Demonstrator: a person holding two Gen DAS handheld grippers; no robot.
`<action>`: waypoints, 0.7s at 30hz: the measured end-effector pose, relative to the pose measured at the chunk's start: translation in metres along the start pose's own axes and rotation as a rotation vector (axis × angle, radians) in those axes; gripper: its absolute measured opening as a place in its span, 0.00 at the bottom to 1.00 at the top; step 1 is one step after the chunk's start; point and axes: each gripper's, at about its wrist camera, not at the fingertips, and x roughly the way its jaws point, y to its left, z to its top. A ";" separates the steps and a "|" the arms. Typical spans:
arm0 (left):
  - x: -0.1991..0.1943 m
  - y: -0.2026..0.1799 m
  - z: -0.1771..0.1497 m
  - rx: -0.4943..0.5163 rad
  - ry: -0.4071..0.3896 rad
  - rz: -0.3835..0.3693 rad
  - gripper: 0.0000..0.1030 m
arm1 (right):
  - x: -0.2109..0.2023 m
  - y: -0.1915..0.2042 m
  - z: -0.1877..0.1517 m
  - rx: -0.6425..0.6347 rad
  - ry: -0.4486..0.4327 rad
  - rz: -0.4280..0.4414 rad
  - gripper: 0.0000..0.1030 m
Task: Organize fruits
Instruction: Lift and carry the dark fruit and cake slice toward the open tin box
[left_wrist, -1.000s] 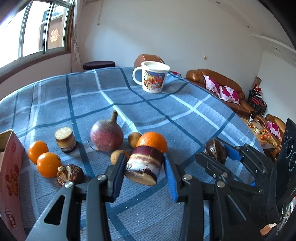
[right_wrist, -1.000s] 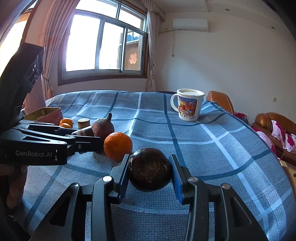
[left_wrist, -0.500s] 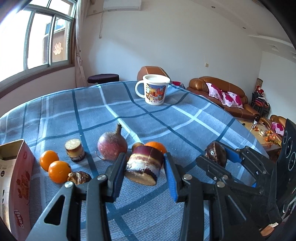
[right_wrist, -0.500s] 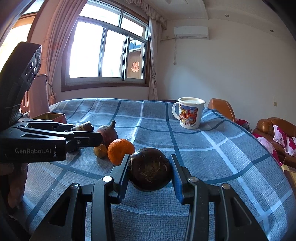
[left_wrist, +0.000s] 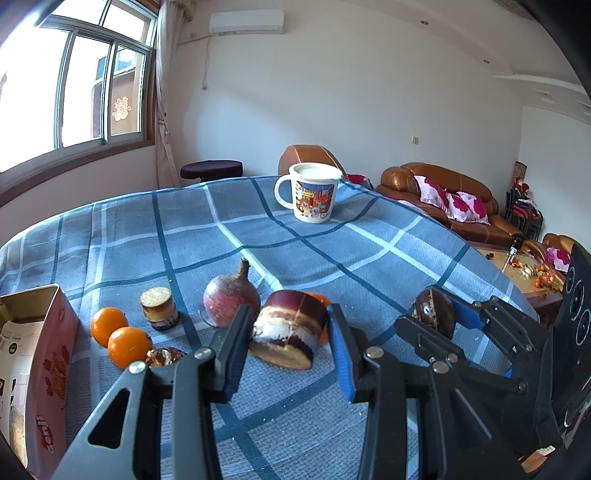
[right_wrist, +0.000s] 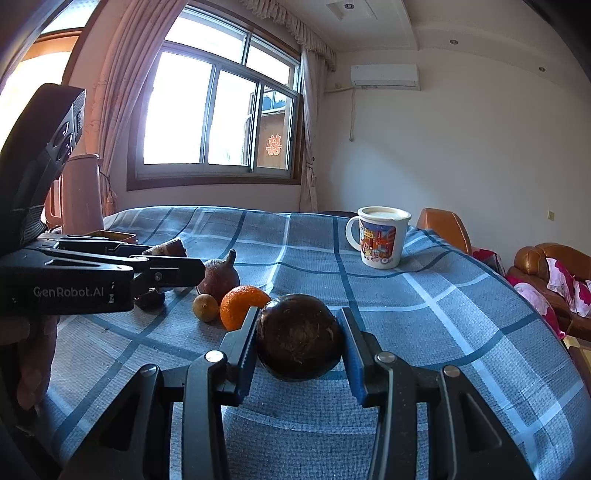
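Note:
My left gripper (left_wrist: 288, 332) is shut on a short cut piece of purple cane (left_wrist: 288, 326) with a pale cut end, held just above the blue checked tablecloth (left_wrist: 369, 258). My right gripper (right_wrist: 299, 339) is shut on a dark brown round fruit (right_wrist: 299, 338), also off the cloth. On the cloth lie two oranges (left_wrist: 118, 336), a small cut stub (left_wrist: 159, 308), a red turnip-like root (left_wrist: 231, 301), a dark shrivelled piece (left_wrist: 164, 356), a third orange (right_wrist: 242, 304) and a small brown fruit (right_wrist: 205, 307).
An open pink carton (left_wrist: 33, 369) stands at the left table edge. A lidded cartoon mug (left_wrist: 312, 192) sits at the far side. A pink jug (right_wrist: 81, 192) and a tin (right_wrist: 110, 235) are far left. A hand (right_wrist: 33, 350) holds the left gripper. Sofas stand beyond the table.
Both grippers have tipped upward a little, so the table and the fruits sit lower in each view. Both grips are unchanged.

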 end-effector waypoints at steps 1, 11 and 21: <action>0.000 0.000 0.000 -0.002 -0.002 0.001 0.41 | 0.000 0.000 0.000 0.000 -0.003 0.000 0.42; -0.006 0.001 0.000 -0.005 -0.029 0.005 0.41 | -0.003 0.001 -0.002 -0.005 -0.036 0.002 0.42; -0.011 0.000 0.000 0.002 -0.056 0.014 0.41 | -0.007 0.001 -0.003 -0.012 -0.067 0.002 0.42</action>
